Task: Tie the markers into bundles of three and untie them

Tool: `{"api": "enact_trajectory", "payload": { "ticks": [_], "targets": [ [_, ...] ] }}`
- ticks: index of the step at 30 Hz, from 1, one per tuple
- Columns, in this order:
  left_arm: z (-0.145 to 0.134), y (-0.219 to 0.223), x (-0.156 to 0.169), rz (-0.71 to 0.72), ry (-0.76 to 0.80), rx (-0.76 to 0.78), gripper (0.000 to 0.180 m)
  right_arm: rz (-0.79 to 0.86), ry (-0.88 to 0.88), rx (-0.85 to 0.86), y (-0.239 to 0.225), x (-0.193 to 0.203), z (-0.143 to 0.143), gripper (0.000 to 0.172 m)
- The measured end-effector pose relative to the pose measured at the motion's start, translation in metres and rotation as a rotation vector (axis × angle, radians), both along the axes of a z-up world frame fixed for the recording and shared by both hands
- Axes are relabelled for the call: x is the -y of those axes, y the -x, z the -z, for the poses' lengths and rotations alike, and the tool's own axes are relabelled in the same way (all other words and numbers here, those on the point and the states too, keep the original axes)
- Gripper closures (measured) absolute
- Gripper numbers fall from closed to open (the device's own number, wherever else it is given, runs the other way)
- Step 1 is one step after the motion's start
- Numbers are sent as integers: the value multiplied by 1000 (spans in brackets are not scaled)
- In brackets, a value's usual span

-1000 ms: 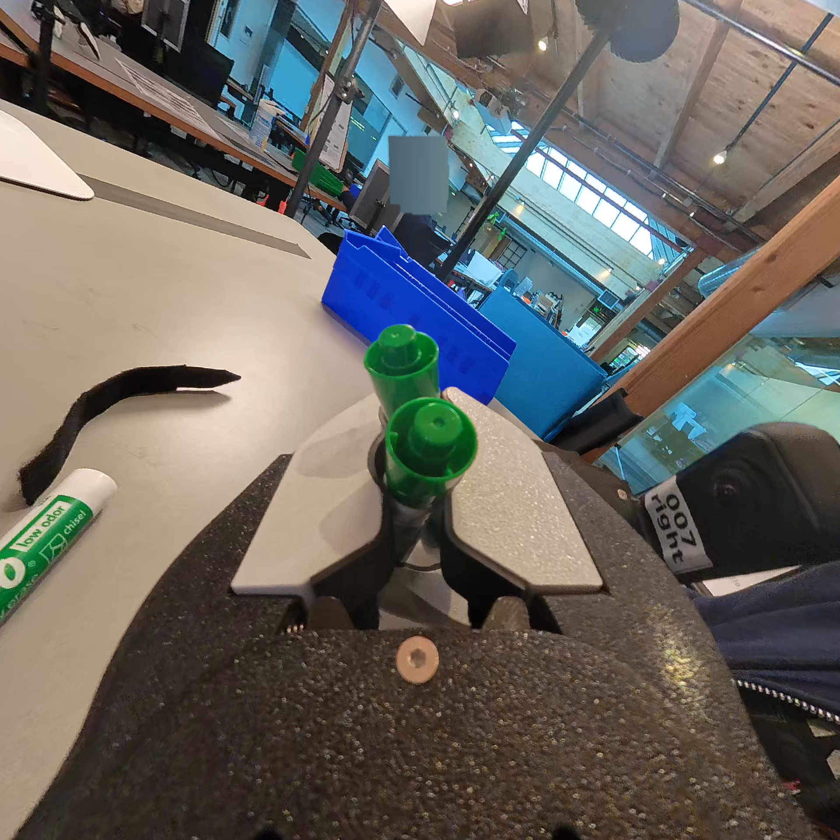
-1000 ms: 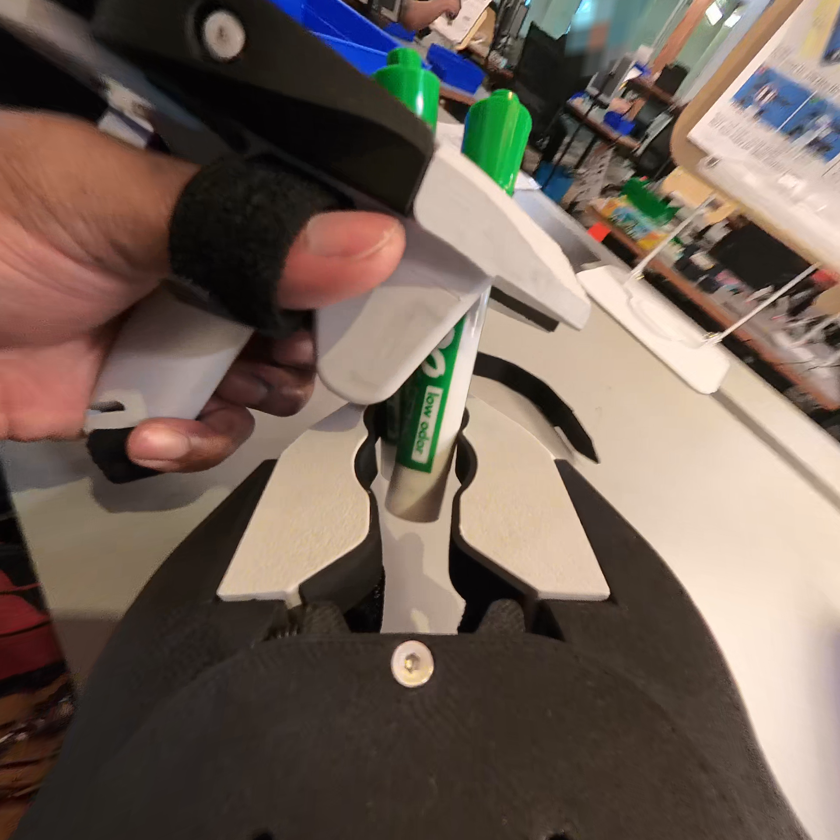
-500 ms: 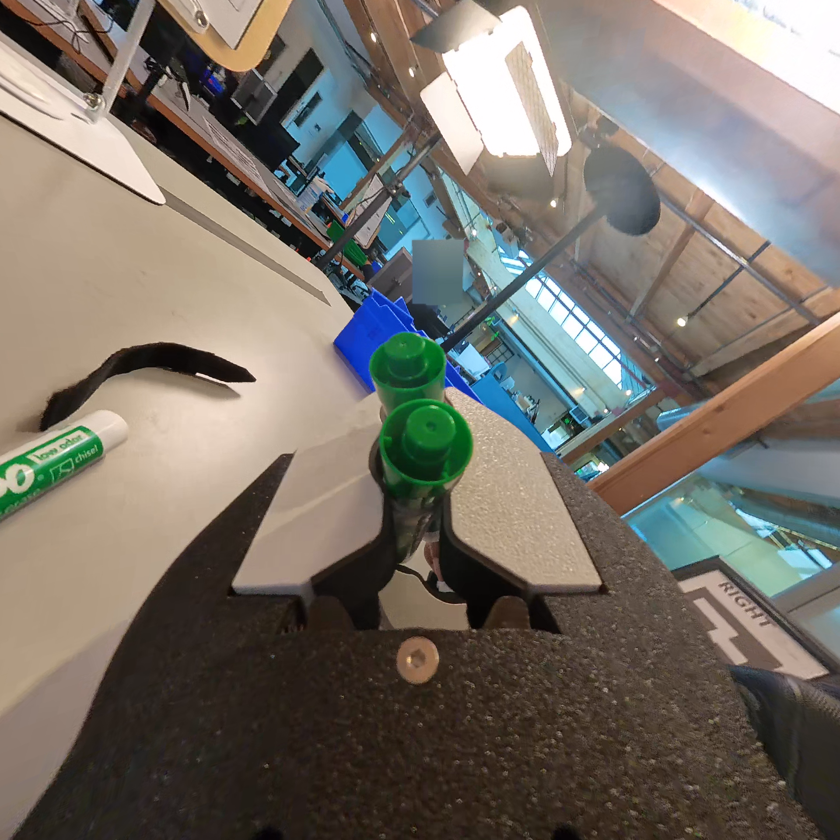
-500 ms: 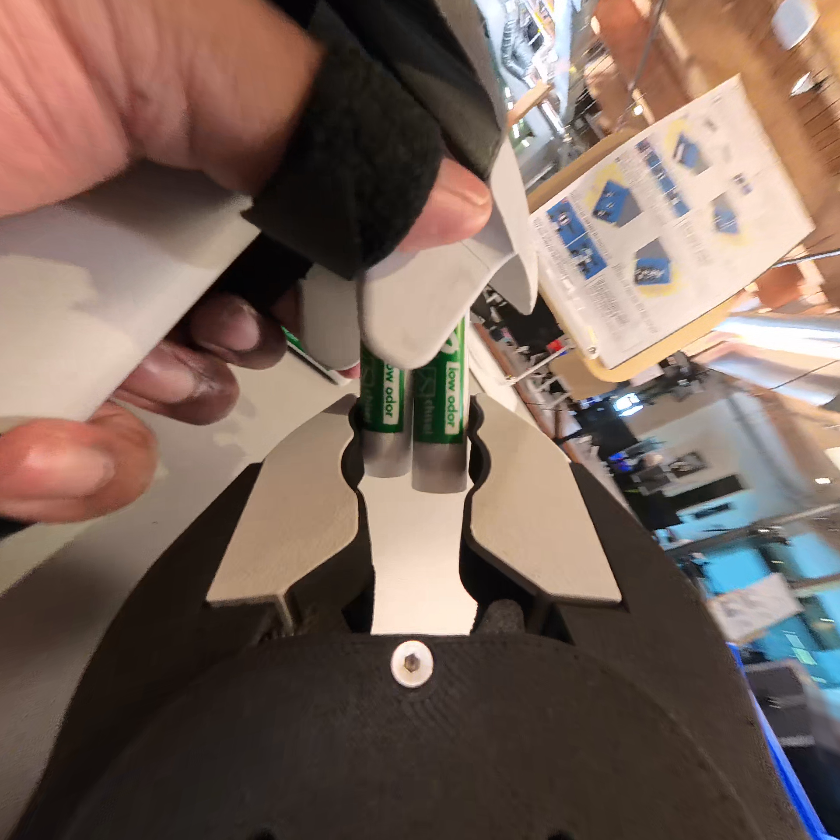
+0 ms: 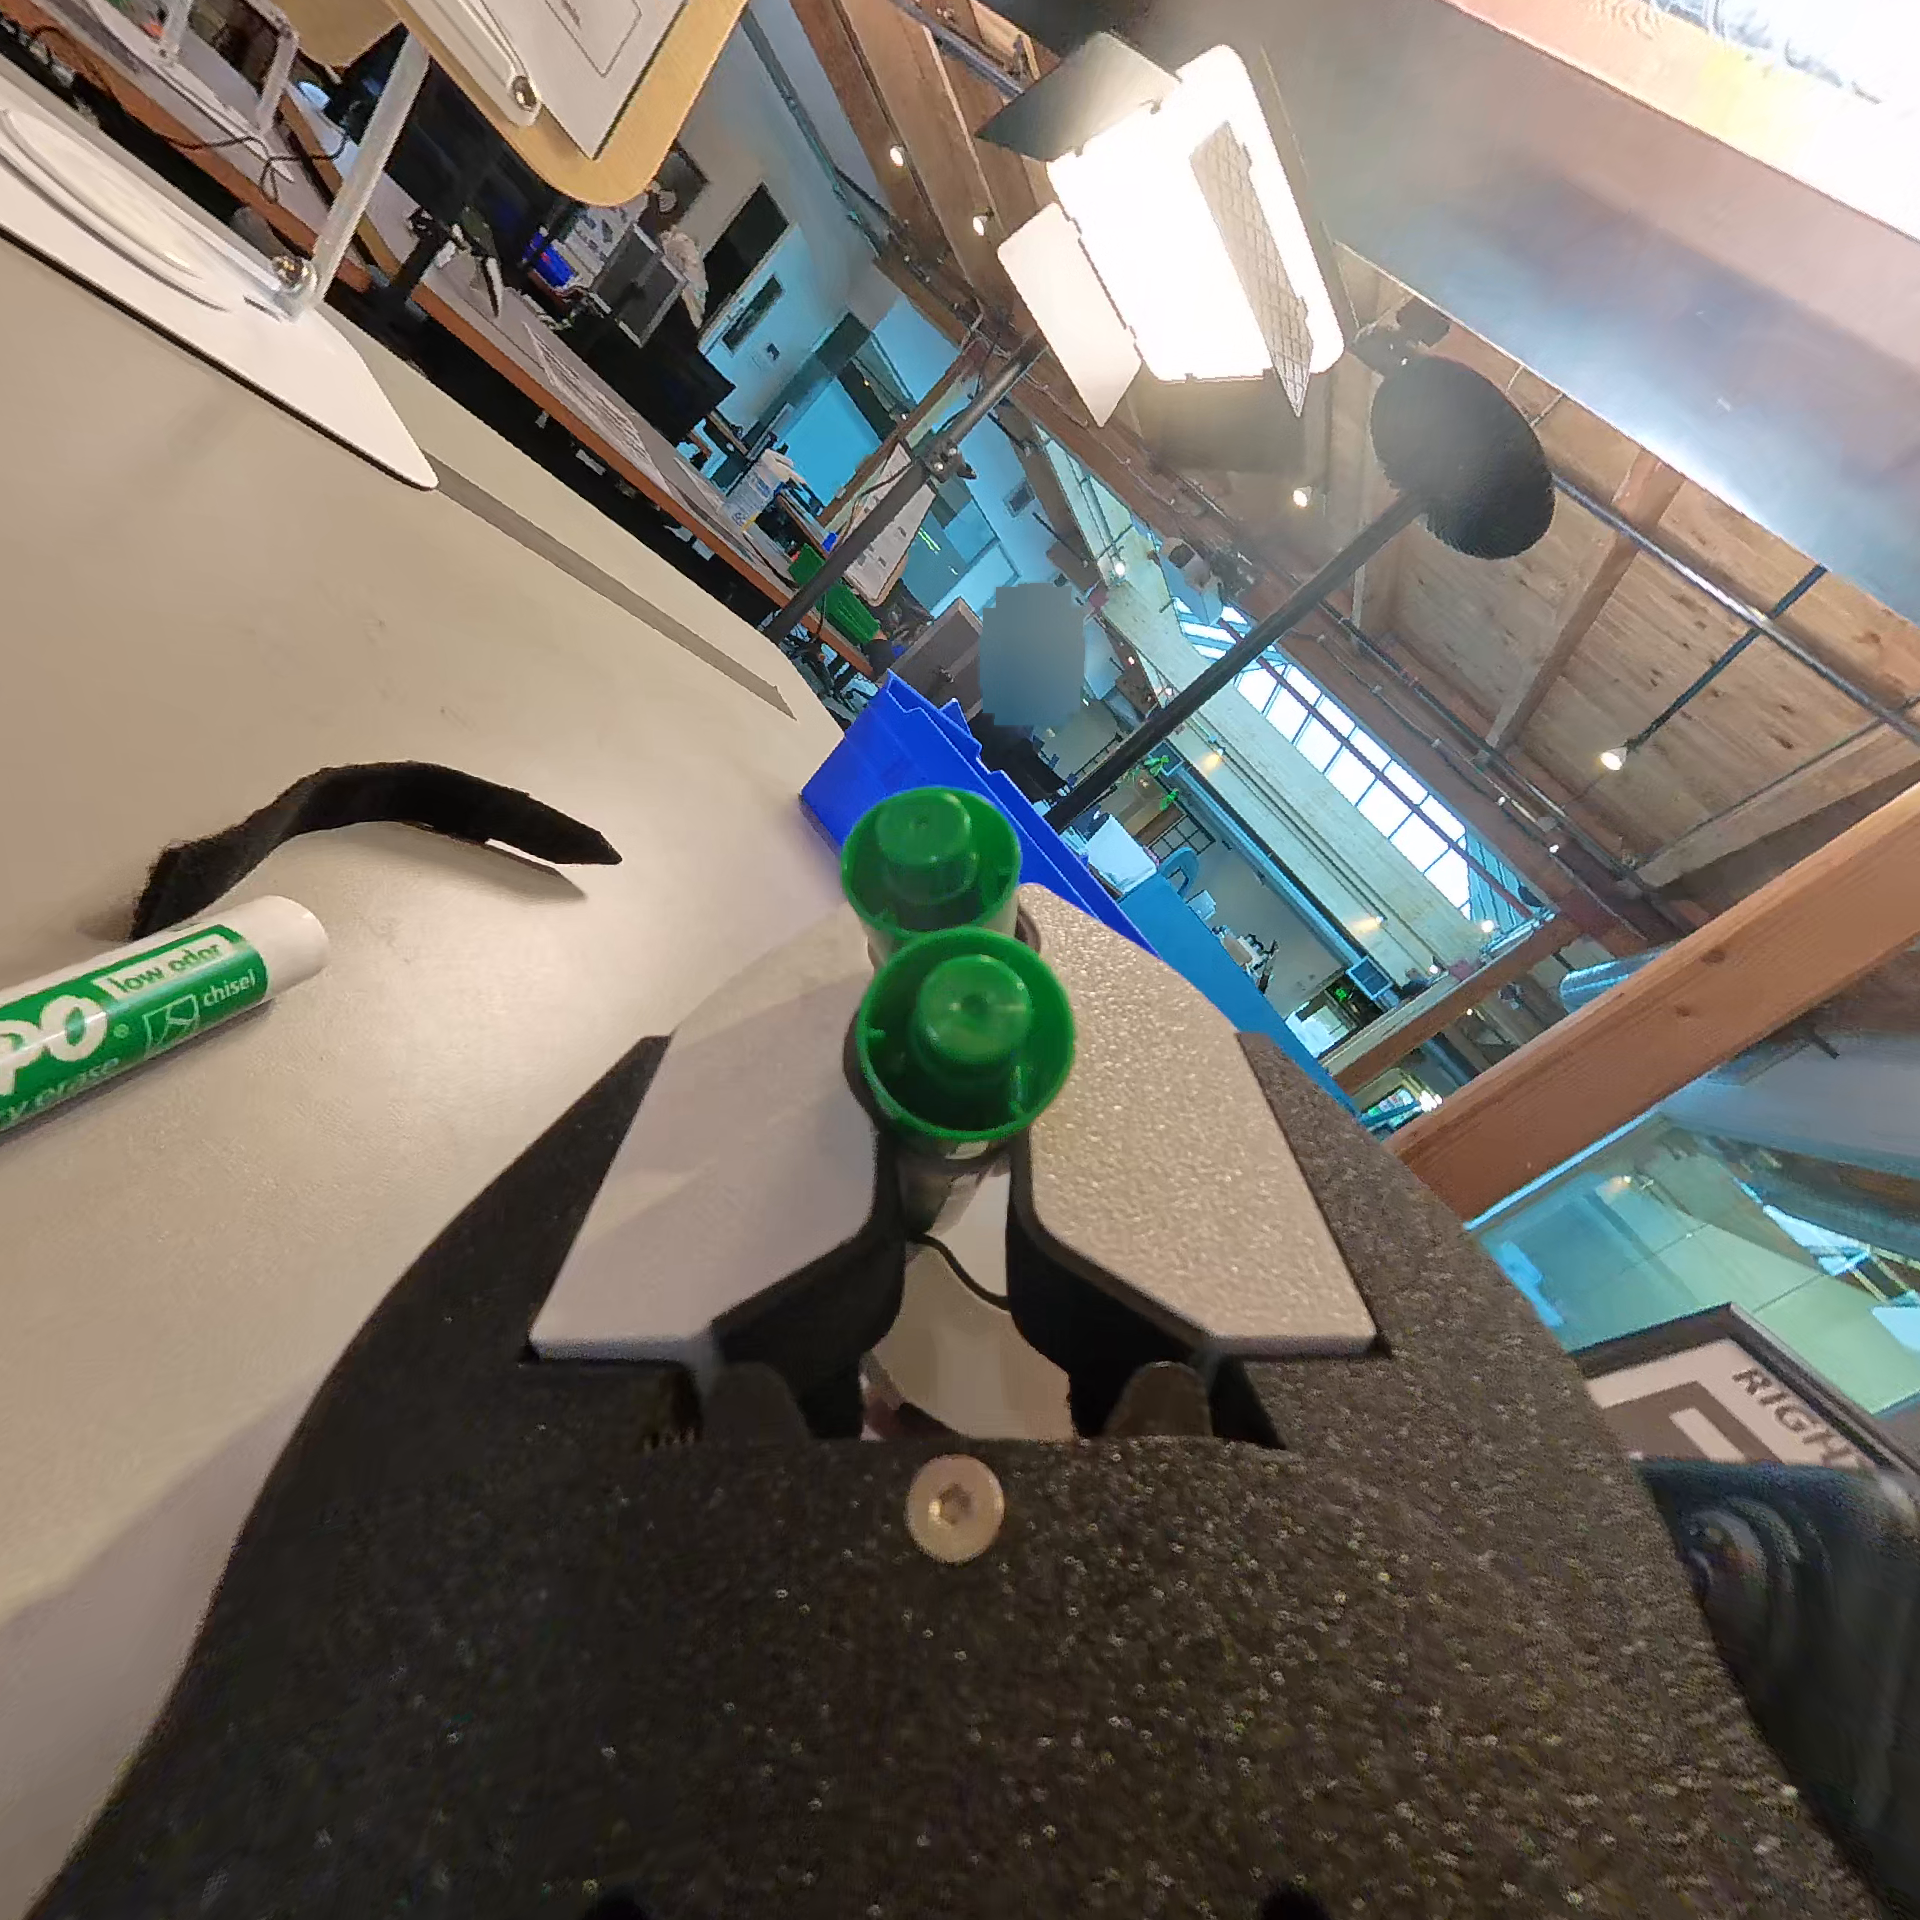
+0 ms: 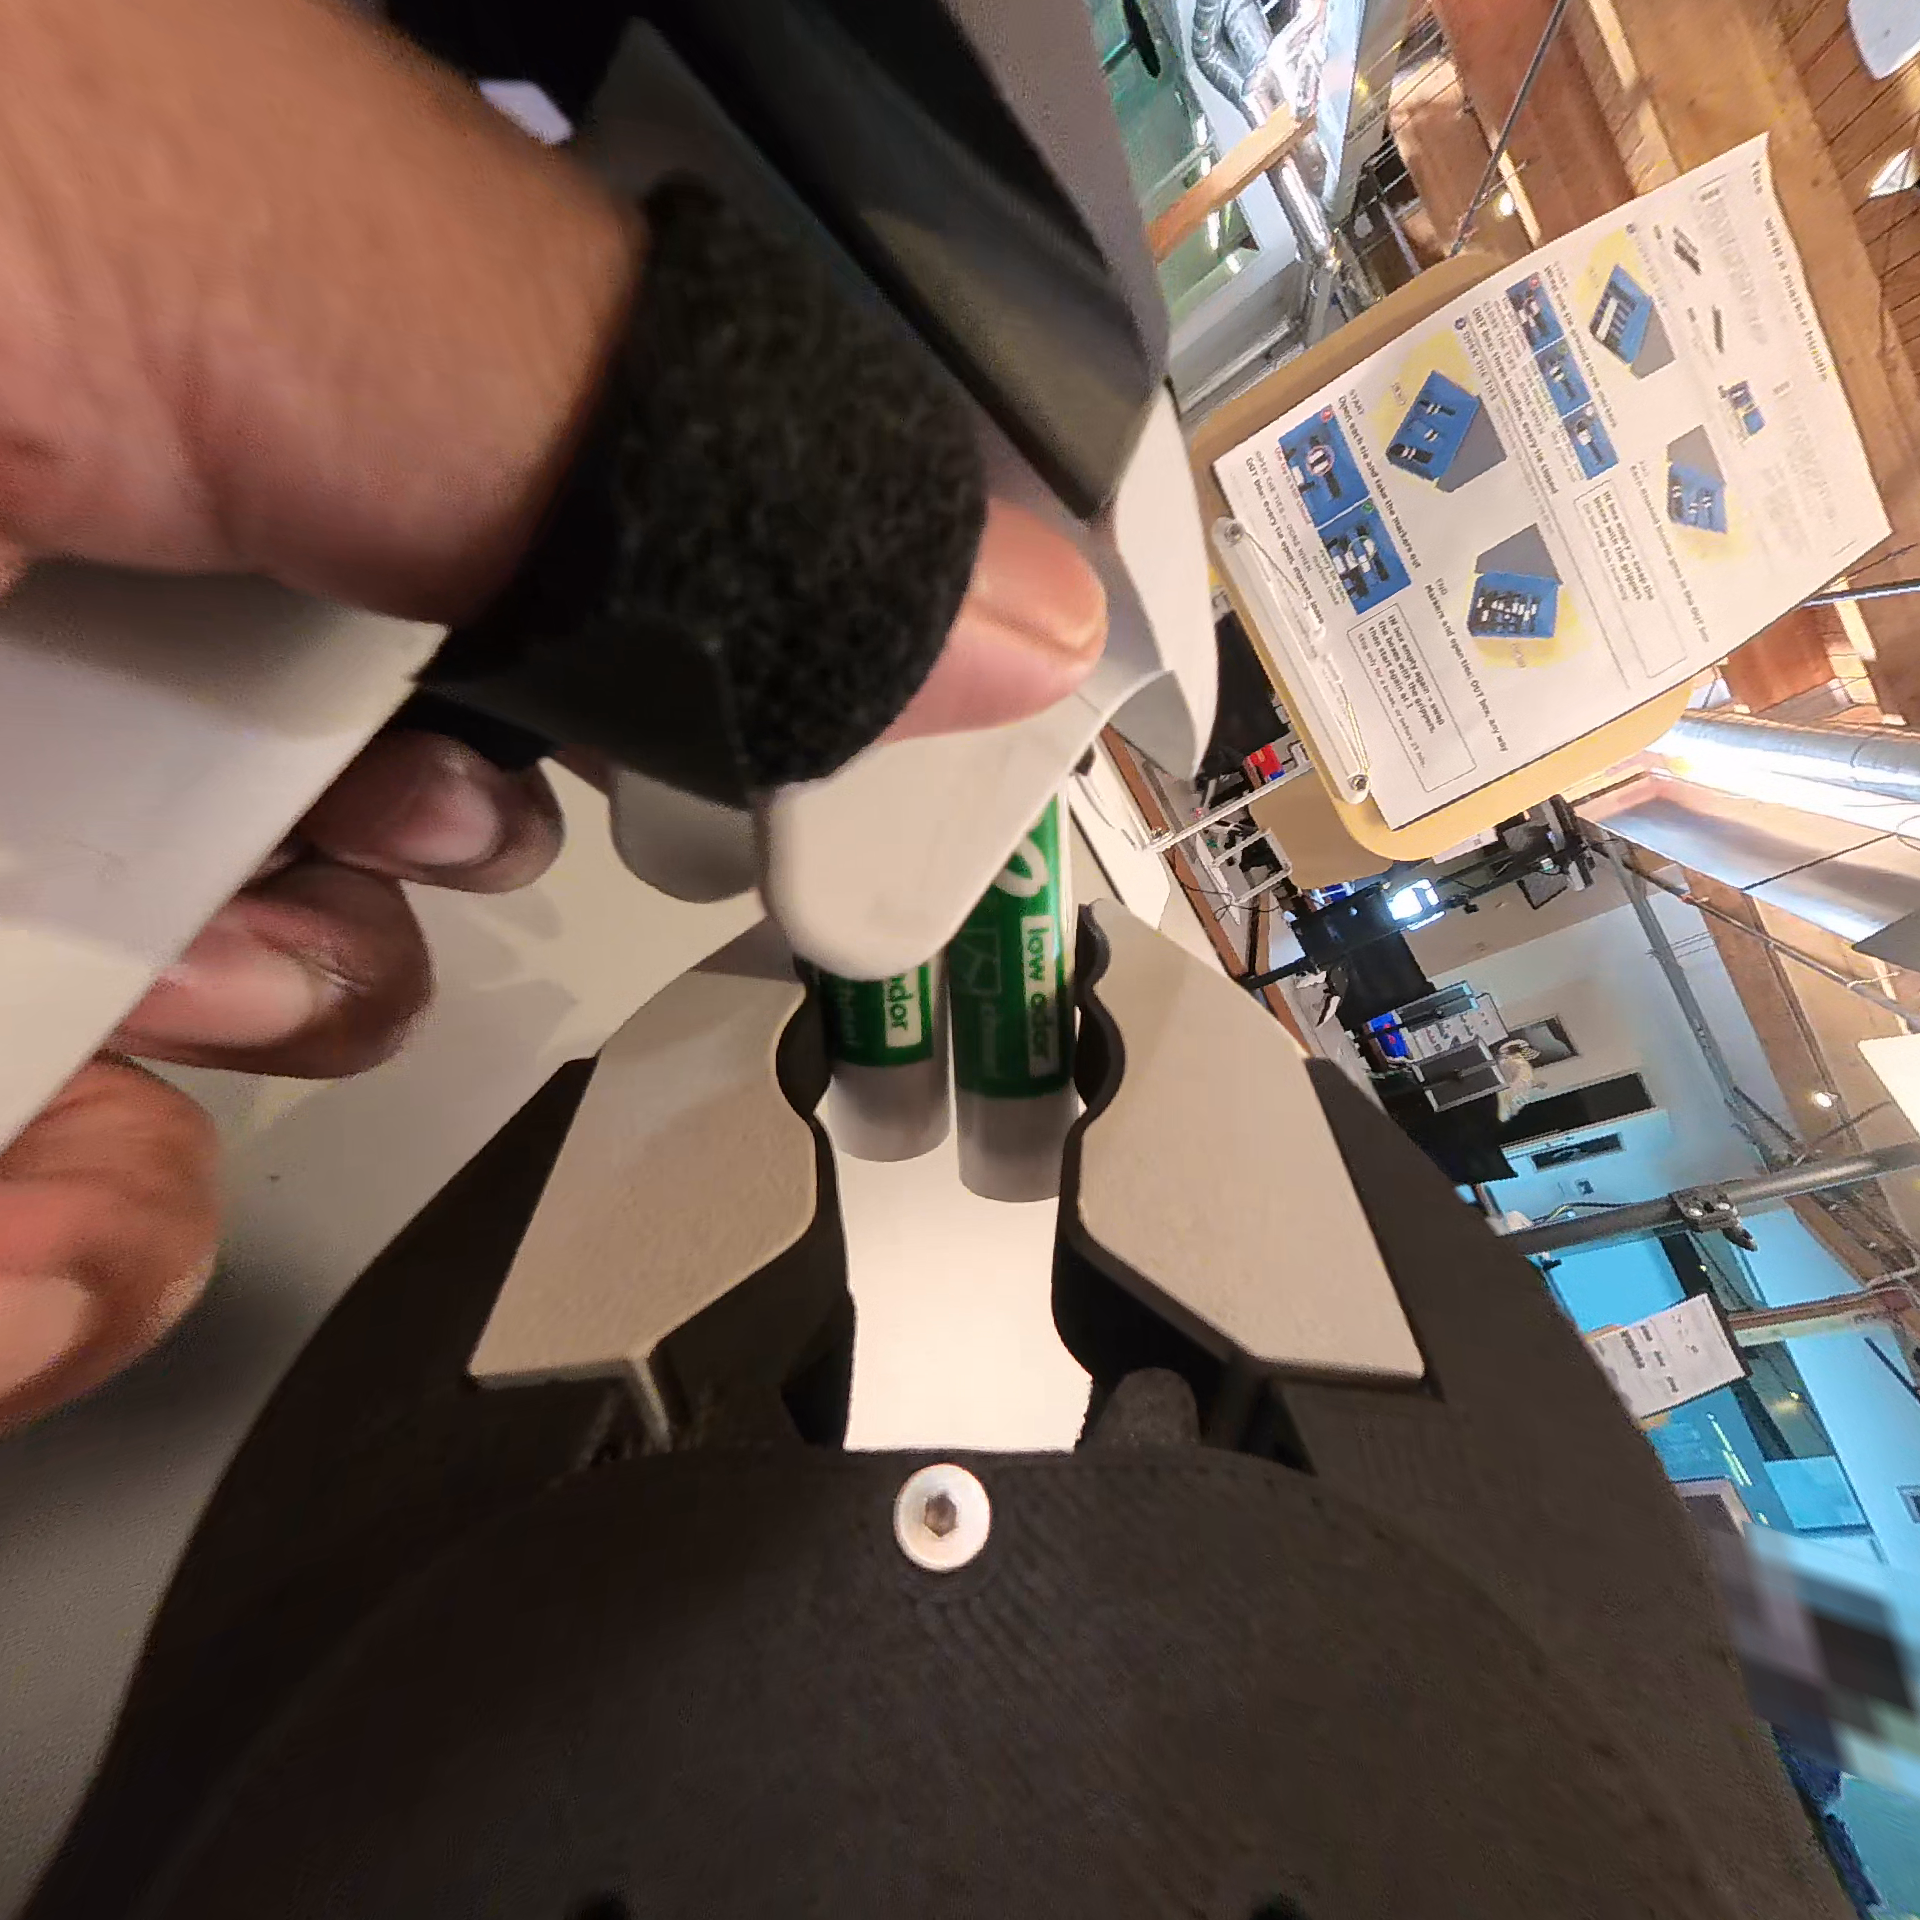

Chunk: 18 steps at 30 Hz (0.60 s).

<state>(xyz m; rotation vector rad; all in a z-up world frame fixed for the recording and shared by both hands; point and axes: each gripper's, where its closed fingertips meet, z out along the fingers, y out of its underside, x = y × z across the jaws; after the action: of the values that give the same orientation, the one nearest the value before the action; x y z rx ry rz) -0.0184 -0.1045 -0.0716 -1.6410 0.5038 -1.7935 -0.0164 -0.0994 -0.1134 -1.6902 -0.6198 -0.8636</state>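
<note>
- Holding two green markers is the left gripper, jaws nearly closed with both pads squeezing the barrels, caps pointing straight at the camera, one behind the other.
- Right gripper is up at the other end of the same pair: the two white butt ends sit side by side between its pads. Jaws are fairly wide, and both pads look to be right up against the barrels, so I'd call it gripped, though it's a bit blurry there.
- The right wrist view also has a hand around the left gripper's handle, a black strap over one finger.
- A third marker lies loose on the table, off to the left of the left gripper.
- Black tie lies curled on the table just beyond that loose marker, not around anything.
- Blue bin sits at the table's far edge, behind the caps.
- An instruction sheet on a board shows in the right wrist view.
</note>
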Motion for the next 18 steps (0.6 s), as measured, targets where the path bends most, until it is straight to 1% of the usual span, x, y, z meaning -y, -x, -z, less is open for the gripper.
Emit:
{"api": "enact_trajectory", "payload": {
  "ticks": [5, 11, 16, 18],
  "targets": [
    [2, -1, 5, 20, -89, -26, 163, -9, 15, -16, -1, 1, 1, 128],
    [-1, 1, 6, 23, -55, 0, 164, 2, 3, 22, -1, 1, -1, 127],
    [-2, -3, 18, 60, -81, 3, 163, 31, 29, 18, -9, -1, 5, 124],
    [-2, -5, 23, 60, -116, 0, 163, 28, 15, 19, -9, -1, 3, 126]
  ]
}}
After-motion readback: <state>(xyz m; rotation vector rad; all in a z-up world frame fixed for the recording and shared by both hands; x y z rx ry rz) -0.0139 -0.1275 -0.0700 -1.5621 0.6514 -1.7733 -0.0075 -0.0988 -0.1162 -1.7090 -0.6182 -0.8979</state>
